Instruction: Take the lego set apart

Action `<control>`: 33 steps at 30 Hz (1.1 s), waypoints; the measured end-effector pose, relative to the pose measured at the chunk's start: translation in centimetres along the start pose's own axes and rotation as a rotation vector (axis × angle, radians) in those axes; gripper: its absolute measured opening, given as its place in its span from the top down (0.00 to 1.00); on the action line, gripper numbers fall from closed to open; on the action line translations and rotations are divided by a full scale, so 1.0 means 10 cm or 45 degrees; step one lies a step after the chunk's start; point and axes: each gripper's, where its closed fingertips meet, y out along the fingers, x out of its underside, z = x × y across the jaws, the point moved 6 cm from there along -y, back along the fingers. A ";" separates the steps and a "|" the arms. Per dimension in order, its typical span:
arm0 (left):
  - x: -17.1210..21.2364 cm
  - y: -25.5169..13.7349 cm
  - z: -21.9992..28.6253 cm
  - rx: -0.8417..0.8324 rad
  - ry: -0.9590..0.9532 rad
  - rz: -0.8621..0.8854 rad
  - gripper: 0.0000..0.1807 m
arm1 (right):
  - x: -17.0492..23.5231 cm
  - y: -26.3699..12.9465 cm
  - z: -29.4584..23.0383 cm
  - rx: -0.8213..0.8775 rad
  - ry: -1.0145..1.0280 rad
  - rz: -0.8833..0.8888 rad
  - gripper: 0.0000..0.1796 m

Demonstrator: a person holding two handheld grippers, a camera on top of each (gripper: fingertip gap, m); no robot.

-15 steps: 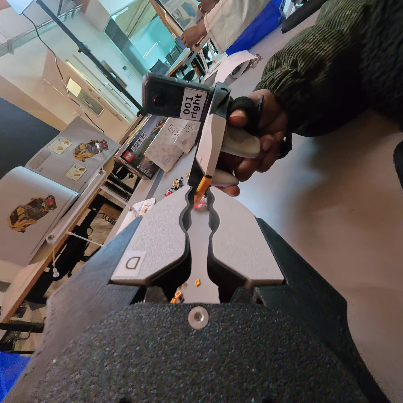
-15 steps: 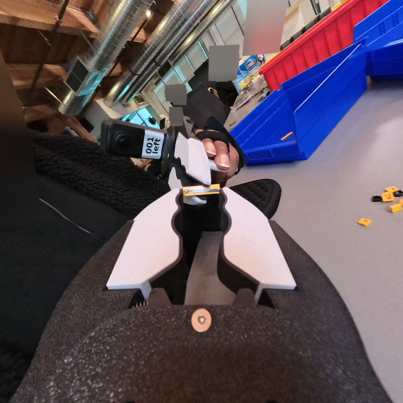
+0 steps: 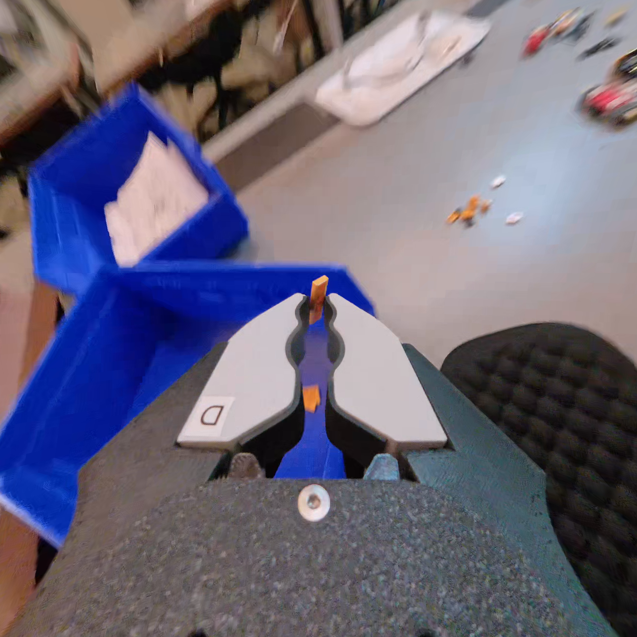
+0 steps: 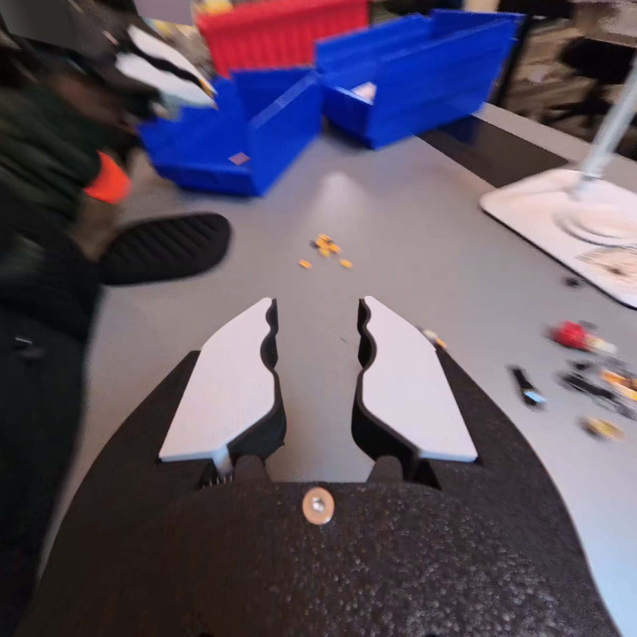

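- Over on the left, the left gripper (image 3: 317, 299) hangs above a blue bin (image 3: 113, 365), its fingers nearly together and pinching a thin orange piece (image 3: 318, 297) upright at the tips.
- Another orange piece (image 3: 311, 397) lies in the bin below.
- Further right, the right gripper (image 4: 317, 303) is spread wide and holds nothing, above the grey table (image 4: 396, 220).
- Loose orange pieces (image 4: 325, 249) sit ahead of it; more lego parts (image 4: 599, 379) lie scattered at far right.

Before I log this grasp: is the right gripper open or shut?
Open: the right gripper has jaws spread, bare table between.
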 end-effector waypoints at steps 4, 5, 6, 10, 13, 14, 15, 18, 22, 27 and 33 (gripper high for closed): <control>0.40 0.18 -0.19 -0.045 -0.226 -0.237 0.81 | 0.35 -0.14 0.29 0.246 -0.116 -0.280 0.71; 0.42 0.20 -0.21 -0.057 -0.266 -0.232 0.78 | 0.43 -0.14 0.32 0.270 -0.130 -0.338 0.69; 0.39 0.22 -0.22 -0.064 -0.287 -0.199 0.75 | 0.49 -0.14 0.35 0.287 -0.143 -0.385 0.67; 0.13 0.22 -0.21 -0.106 -0.268 -0.009 0.71 | 0.63 -0.10 0.47 0.356 -0.175 -0.475 0.62; -0.23 0.19 0.01 0.022 -0.156 0.187 0.75 | 0.71 -0.11 0.59 0.373 -0.190 -0.545 0.59; -0.35 0.20 0.13 0.092 -0.105 0.242 0.76 | 0.75 -0.11 0.63 0.362 -0.186 -0.576 0.57; -0.46 0.22 0.27 0.175 -0.054 0.284 0.77 | 0.79 -0.10 0.68 0.348 -0.181 -0.612 0.56; -0.71 0.41 0.71 0.390 0.077 0.321 0.74 | 0.86 -0.06 0.77 0.273 -0.220 -0.700 0.57; -0.88 0.82 1.27 0.639 0.220 0.230 0.69 | 0.79 0.01 0.82 0.089 -0.455 -0.791 0.57; -0.90 1.47 1.93 0.952 0.311 0.066 0.63 | 0.67 0.25 0.76 -0.144 -0.759 -0.852 0.57; -0.75 1.81 2.42 1.235 0.257 -0.169 0.63 | 0.52 0.48 0.70 -0.061 -0.952 -0.728 0.62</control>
